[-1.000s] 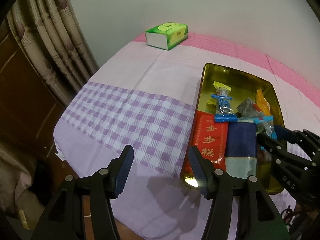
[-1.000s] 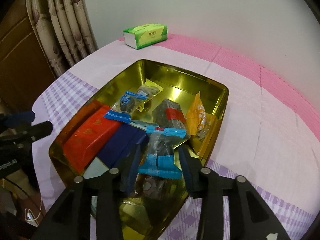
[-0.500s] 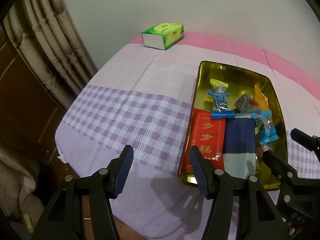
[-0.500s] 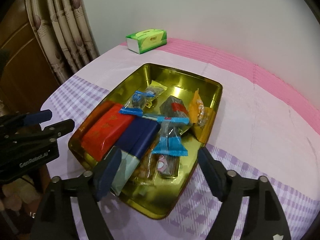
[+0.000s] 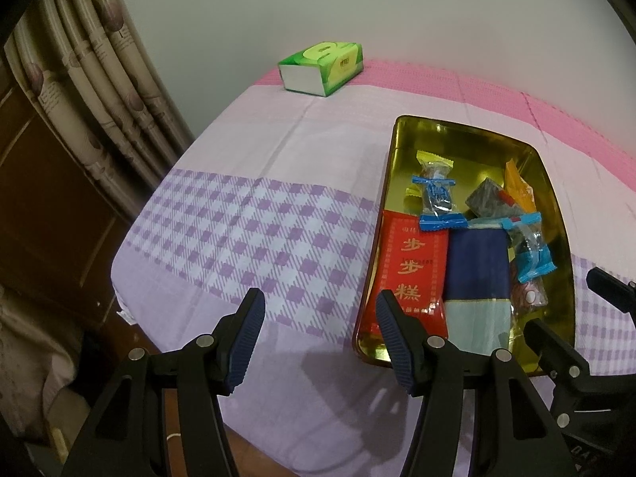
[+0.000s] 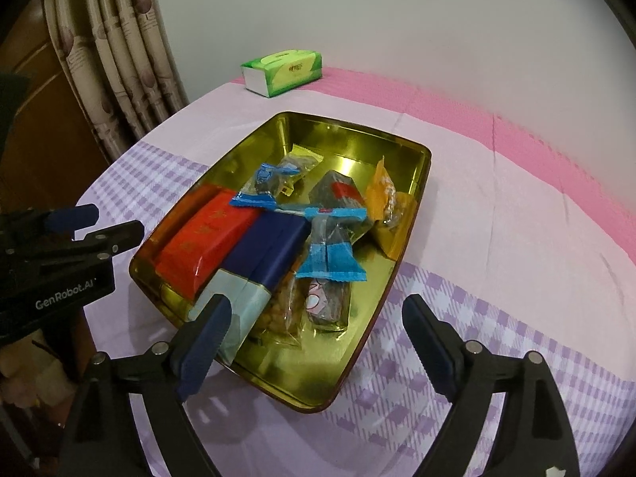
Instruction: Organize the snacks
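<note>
We hold the left hand-held gripper [image 5: 318, 318] with its fingers spread apart and nothing between them, low over the purple-checked cloth of the counter [image 5: 246, 230], just beside the near left corner of the gold tin tray [image 5: 391, 167]. Our right hand-held gripper [image 6: 318, 318] is likewise spread wide and carries nothing; it hovers at the near end of the tray, its left finger in front of the tray's near left part and its right finger over the cloth beside the tray's right edge.

In the tray, the red box [image 5: 413, 270] lies along the left wall, with the navy and pale blue box [image 5: 477, 278] touching it on the right. A blue-ended candy wrapper [image 5: 437, 202] rests across the far ends of both boxes, and a second blue wrapper [image 6: 330, 254] lies on top of the navy box and the clear packets beside it. A dark wrapped block [image 6: 338, 194] and an orange packet [image 6: 383, 194] sit toward the far right.

Well beyond the tray, a green tissue box [image 5: 322, 67] stands near the wall, with a curtain [image 5: 99, 91] to the left.
</note>
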Motion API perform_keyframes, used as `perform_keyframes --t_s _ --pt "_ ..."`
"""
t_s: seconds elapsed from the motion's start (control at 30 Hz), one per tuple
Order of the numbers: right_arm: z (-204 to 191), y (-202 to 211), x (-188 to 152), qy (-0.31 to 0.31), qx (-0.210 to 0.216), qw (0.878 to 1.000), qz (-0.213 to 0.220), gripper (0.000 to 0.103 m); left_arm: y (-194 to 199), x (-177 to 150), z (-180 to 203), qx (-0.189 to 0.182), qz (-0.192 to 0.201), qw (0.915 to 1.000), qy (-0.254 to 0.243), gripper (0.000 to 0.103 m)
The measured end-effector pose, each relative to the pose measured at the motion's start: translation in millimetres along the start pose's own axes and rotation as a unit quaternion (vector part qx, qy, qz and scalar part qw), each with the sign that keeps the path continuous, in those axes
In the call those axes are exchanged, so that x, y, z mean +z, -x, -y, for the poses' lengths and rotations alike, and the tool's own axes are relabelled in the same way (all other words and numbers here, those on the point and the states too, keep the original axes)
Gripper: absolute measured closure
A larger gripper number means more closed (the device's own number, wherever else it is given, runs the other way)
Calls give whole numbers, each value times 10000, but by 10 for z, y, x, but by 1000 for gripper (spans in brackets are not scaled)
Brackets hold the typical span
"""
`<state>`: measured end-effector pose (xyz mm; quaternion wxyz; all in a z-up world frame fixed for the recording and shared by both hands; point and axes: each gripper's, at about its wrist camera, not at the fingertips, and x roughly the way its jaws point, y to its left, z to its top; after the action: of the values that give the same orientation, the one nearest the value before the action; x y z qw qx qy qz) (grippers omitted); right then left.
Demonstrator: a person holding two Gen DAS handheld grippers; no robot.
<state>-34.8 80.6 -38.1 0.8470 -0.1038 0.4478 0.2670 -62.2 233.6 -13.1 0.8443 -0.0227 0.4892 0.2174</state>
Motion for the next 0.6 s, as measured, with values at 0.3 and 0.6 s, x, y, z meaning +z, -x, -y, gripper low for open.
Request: perform_keyframes --t_s 0.3,0.6 --pt "-6 -27 -16 24 12 10000 -67 17 -9 -6 4 13 -24 10000 -35 44" --pt "-10 -52 -28 26 26 9999 -113 17 -16 -13 20 38 -43 10000 -56 44"
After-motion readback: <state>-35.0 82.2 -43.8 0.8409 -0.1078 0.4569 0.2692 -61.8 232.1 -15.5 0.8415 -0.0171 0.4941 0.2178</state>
